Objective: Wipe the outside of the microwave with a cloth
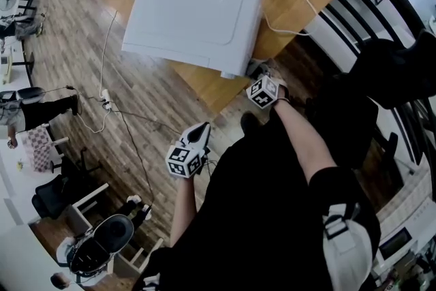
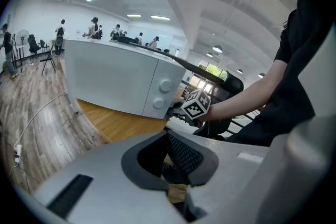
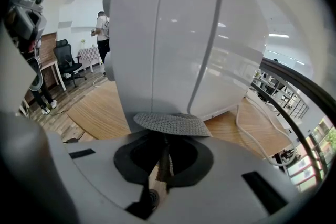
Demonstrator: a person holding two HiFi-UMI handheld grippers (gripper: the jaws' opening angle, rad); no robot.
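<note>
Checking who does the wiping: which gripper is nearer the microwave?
Right. The right gripper is at the microwave's front corner, shut on the cloth; the left gripper hangs apart from it, over the floor.

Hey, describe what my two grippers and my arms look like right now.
The left gripper and right gripper have pale grey bodies, dark textured pads and a cube of black-and-white square markers. Short black sleeves; forearms bare.
</note>
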